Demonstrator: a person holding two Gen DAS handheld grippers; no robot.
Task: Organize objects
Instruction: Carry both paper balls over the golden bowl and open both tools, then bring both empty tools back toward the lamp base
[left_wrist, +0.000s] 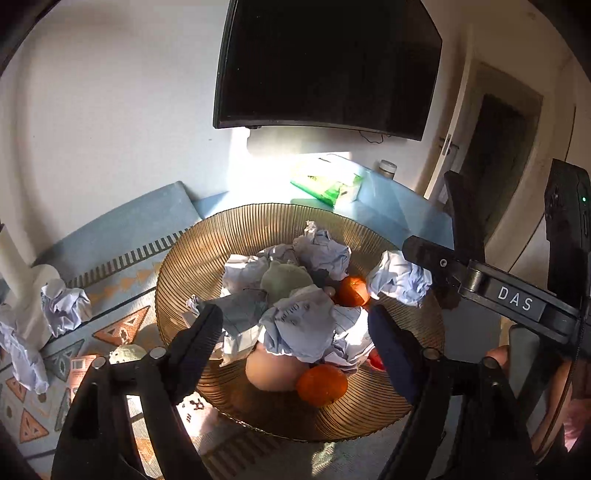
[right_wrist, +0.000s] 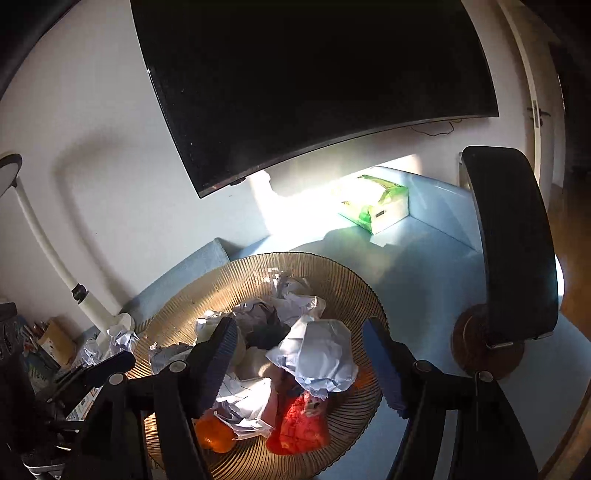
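A ribbed amber glass bowl (left_wrist: 192, 266) on the light blue table holds several crumpled paper balls (left_wrist: 299, 325), two oranges (left_wrist: 321, 384), a pale egg-shaped thing (left_wrist: 271, 371) and a red packet (right_wrist: 303, 424). My left gripper (left_wrist: 295, 332) hangs open over the bowl's near side, with nothing pressed between its pads. My right gripper (right_wrist: 301, 356) is open above the bowl's right side. A crumpled white paper ball (right_wrist: 317, 358) sits between its fingers, with a gap to each pad. In the left wrist view that ball (left_wrist: 399, 280) lies just beside one of the right fingers (left_wrist: 428, 253).
More crumpled paper (left_wrist: 64, 306) lies on a patterned cloth left of the bowl, by a white lamp base (left_wrist: 33, 284). A green tissue box (right_wrist: 373, 206) stands at the table's back under a wall screen (right_wrist: 314, 85). A black curved object (right_wrist: 513, 240) stands right.
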